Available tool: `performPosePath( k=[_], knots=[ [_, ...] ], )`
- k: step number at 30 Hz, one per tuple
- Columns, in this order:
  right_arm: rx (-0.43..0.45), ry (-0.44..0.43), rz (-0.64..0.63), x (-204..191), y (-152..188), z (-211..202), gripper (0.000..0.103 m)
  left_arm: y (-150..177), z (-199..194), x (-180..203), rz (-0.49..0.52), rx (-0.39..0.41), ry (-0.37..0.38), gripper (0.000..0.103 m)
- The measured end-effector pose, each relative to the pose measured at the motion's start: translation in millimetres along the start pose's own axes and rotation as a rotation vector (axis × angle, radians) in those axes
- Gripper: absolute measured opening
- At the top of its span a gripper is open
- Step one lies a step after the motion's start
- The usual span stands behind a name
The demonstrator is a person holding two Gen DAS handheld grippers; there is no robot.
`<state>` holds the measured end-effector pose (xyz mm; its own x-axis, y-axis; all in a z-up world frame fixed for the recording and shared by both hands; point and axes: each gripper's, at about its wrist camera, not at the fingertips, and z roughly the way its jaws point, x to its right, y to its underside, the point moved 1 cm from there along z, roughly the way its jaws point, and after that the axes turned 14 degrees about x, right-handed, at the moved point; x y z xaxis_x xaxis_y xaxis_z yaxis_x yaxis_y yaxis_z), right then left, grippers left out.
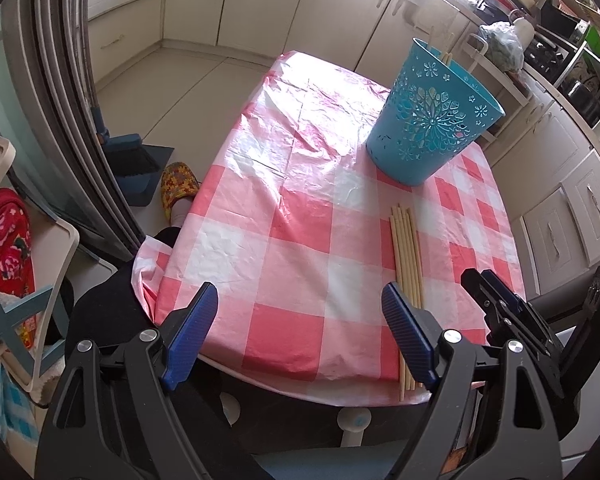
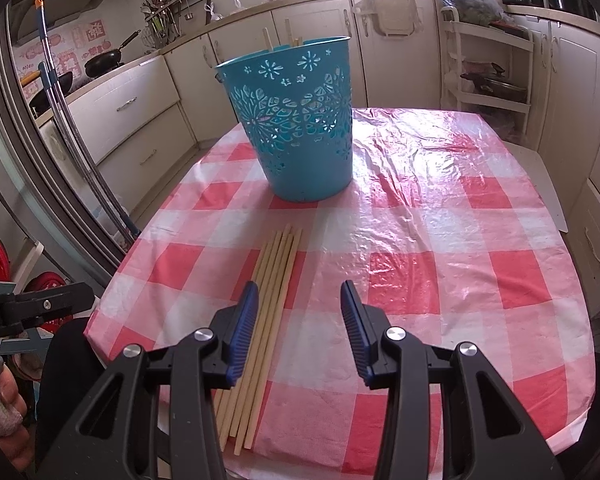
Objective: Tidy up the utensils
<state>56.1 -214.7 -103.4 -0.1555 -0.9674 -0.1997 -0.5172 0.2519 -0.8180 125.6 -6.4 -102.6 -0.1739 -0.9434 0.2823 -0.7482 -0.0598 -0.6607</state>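
Nearest me, my right gripper (image 2: pixel 299 332) hangs over the near edge of the table (image 2: pixel 420 280) with its jaws partly apart and nothing between them — the bundle of chopsticks (image 2: pixel 274 280) lies just beside its left finger, not in the gap. If I close from here I judge I'd pinch air, or nudge the sticks sideways and fan them out. Their near ends stick out past the table's edge, so a clumsy push could tip some onto the floor. My left gripper (image 1: pixel 296 332) is spread wide and empty, the same chopsticks (image 1: pixel 406 260) by its right finger. Farther back stands the blue basket (image 2: pixel 300 120), a few sticks already upright inside — light plastic, I think, so a hard drop against its rim might topple it.
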Motion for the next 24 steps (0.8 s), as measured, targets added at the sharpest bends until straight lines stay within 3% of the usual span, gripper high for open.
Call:
performPosePath(
  k=[10,16,24],
  knots=[
    [-0.063,0.030,-0.066,-9,3,42,0.025,2,5,2,0.005,-0.014,-0.002,0.080],
    [-0.102,0.026,-0.108,-15,7,61,0.020,3,8,0,0.000,-0.021,-0.005,0.080],
    [-0.144,0.027,-0.185,-9,11,58,0.009,2,22,10,0.024,-0.037,0.002,0.080]
  ],
)
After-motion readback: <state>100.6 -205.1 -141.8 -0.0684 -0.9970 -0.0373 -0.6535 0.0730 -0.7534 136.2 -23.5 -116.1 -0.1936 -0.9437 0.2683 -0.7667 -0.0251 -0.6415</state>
